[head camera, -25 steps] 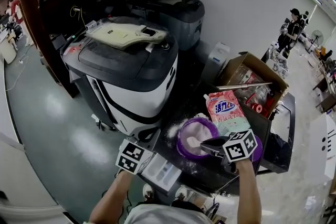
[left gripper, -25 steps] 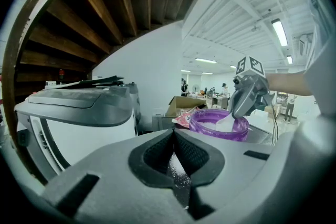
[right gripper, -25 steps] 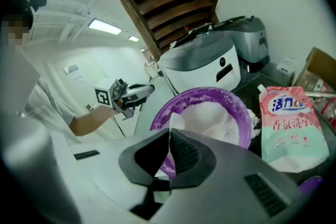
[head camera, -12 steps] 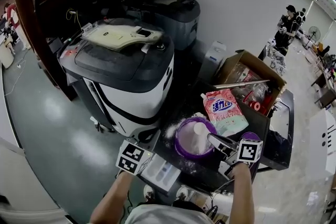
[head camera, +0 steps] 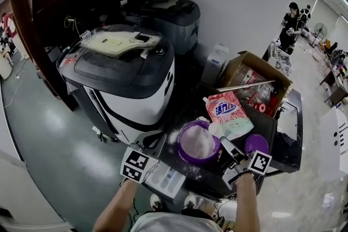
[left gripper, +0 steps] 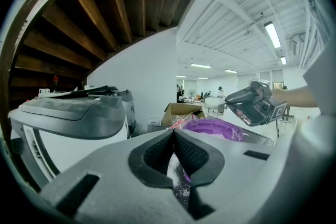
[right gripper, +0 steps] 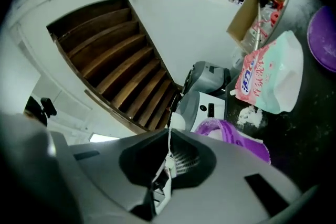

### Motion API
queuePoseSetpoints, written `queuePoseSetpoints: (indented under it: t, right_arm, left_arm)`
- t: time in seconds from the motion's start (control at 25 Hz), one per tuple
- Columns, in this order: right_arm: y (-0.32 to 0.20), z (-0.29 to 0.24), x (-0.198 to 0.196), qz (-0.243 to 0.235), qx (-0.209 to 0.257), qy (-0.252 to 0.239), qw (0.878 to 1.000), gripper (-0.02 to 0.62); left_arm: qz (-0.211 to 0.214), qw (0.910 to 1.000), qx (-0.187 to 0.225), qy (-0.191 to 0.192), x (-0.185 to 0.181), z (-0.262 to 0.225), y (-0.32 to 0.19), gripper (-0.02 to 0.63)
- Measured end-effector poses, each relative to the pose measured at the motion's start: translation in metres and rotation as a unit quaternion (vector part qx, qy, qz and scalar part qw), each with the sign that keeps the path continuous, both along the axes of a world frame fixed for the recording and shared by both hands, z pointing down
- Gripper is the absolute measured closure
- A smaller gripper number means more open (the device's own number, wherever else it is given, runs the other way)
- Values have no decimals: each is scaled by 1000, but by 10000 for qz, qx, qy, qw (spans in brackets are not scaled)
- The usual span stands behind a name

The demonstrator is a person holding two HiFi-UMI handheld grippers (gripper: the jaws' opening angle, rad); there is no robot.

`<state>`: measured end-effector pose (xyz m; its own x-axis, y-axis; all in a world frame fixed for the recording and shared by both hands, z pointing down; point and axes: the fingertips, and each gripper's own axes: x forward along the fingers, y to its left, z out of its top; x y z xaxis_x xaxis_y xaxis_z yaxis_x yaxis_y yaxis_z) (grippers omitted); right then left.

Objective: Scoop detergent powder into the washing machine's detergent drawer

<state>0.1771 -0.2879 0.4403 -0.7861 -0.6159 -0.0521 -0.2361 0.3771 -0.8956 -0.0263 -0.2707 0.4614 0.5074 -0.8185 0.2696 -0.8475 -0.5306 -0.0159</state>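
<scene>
A purple bowl [head camera: 197,142] of white powder stands on the dark table, and its rim shows in the left gripper view [left gripper: 212,127] and the right gripper view [right gripper: 239,136]. My right gripper [head camera: 225,145] [right gripper: 168,135] is shut on the thin handle of a white scoop [head camera: 215,129] [right gripper: 177,120], held at the bowl's right rim. My left gripper [head camera: 154,144] [left gripper: 174,131] is shut and holds nothing, low between the washing machine [head camera: 128,76] and the bowl. A white compartmented tray [head camera: 167,179] lies beside it at the table's near edge.
A pink and green detergent bag [head camera: 227,113] lies behind the bowl, with spilled powder around it. A purple lid [head camera: 256,144] sits to the right. An open cardboard box [head camera: 255,79] stands at the back right. A second machine [head camera: 163,13] stands behind the first.
My right gripper has drawn back toward me, carrying the scoop from over the bowl's middle to its right rim. The left gripper has stayed in place.
</scene>
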Motion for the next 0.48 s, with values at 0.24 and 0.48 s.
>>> queuePoseSetpoints:
  t: [0.24,0.48]
  right_arm:
    - [10,6,14,478,-381,-872,9943,592]
    - [20,3,17,479,-302,-748,9956,592]
  left_arm:
    - [111,9998,189,-42,13,-17,3,597]
    - [159,9994,284,-123,22,-28,7,597]
